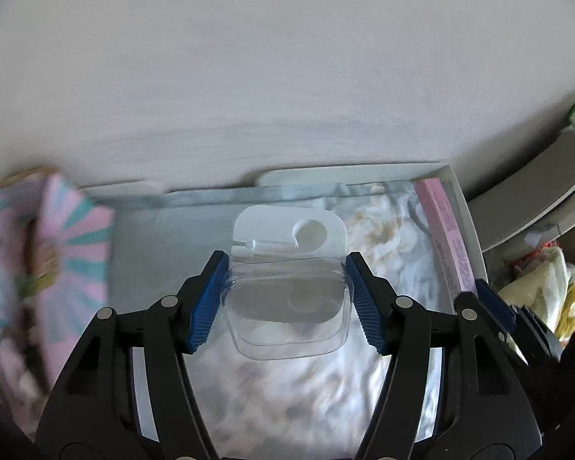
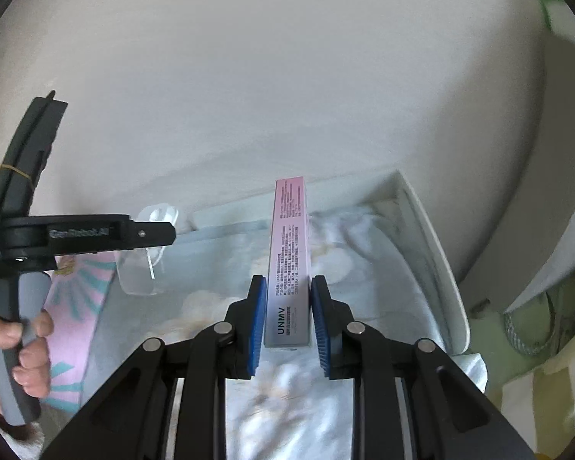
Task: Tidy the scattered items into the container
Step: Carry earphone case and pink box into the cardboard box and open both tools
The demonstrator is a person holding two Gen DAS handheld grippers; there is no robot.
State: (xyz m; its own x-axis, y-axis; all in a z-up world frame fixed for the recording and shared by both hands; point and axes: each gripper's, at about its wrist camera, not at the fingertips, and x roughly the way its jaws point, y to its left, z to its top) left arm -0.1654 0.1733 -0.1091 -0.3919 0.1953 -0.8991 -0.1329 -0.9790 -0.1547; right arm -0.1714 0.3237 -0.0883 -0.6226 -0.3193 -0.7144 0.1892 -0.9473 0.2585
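Note:
My left gripper (image 1: 285, 301) is shut on a clear plastic blister pack (image 1: 287, 306) with a white card back, held over the white container (image 1: 458, 207). The container holds a silvery floral pouch (image 1: 287, 402). My right gripper (image 2: 288, 316) is shut on a long pink UNMV box (image 2: 290, 253), held lengthwise over the container (image 2: 433, 237), near its right wall. The pink box also shows at the right in the left wrist view (image 1: 446, 230). The left gripper (image 2: 157, 234) with the blister pack (image 2: 142, 272) shows at the left in the right wrist view.
A pink and teal patterned packet (image 1: 69, 253) lies at the container's left side; it also shows in the right wrist view (image 2: 76, 306). A pale wall stands behind. White furniture (image 1: 536, 191) and yellowish cloth (image 1: 540, 280) are to the right.

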